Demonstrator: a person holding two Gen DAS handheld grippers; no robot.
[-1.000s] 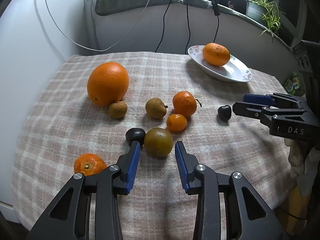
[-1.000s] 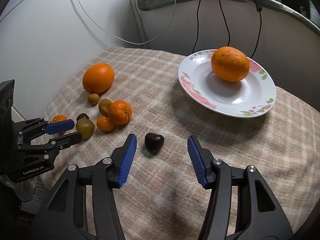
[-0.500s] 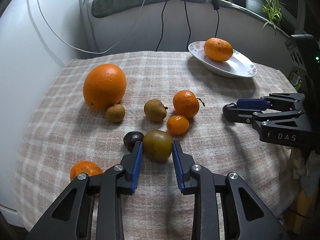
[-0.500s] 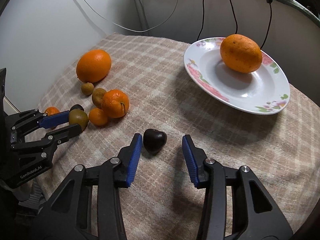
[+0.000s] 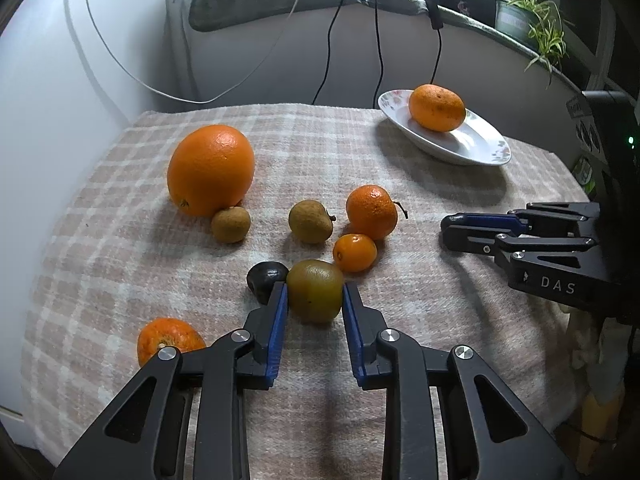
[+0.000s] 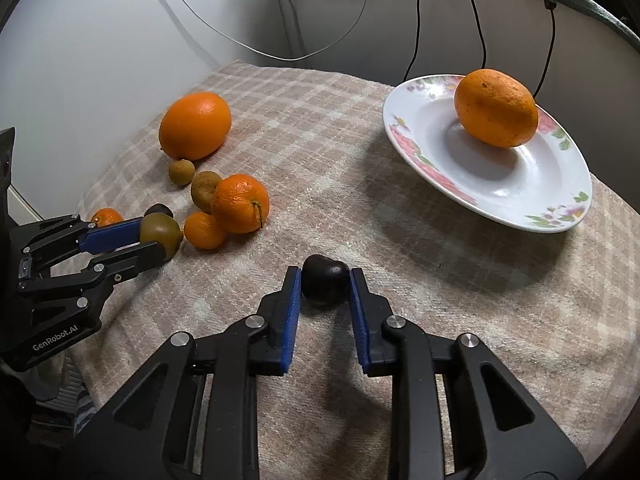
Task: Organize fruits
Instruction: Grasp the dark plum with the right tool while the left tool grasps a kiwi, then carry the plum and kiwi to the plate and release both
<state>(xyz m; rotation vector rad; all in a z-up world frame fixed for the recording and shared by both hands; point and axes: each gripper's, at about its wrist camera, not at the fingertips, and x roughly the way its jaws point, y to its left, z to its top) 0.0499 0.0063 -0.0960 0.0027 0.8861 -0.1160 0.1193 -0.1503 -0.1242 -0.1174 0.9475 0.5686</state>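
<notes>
A green-brown round fruit [image 5: 315,285] lies on the checked cloth, and my left gripper [image 5: 314,294] is closing its blue pads [image 5: 280,320] against both sides of it. From the right wrist, the same left gripper [image 6: 160,236] holds that fruit [image 6: 162,232] at its tips. My right gripper [image 6: 325,278] is closing on a dark, near-black fruit [image 6: 325,285], pads touching its sides. In the left wrist view the right gripper [image 5: 448,232] hides that fruit. A flowered white plate [image 6: 500,196] at the back right holds one orange [image 6: 496,108].
Loose on the cloth [image 5: 120,248]: a big orange [image 5: 211,168], two brown longan-like fruits [image 5: 231,224], a mandarin [image 5: 372,211], a small kumquat [image 5: 355,253], a second dark fruit [image 5: 264,274], a mandarin [image 5: 168,338] near the front left. Cables hang behind; a potted plant [image 5: 532,20].
Both grippers narrowed from wide open onto their fruits. The right gripper also moved forward and down around the dark fruit. The left gripper edged forward around the green-brown fruit.
</notes>
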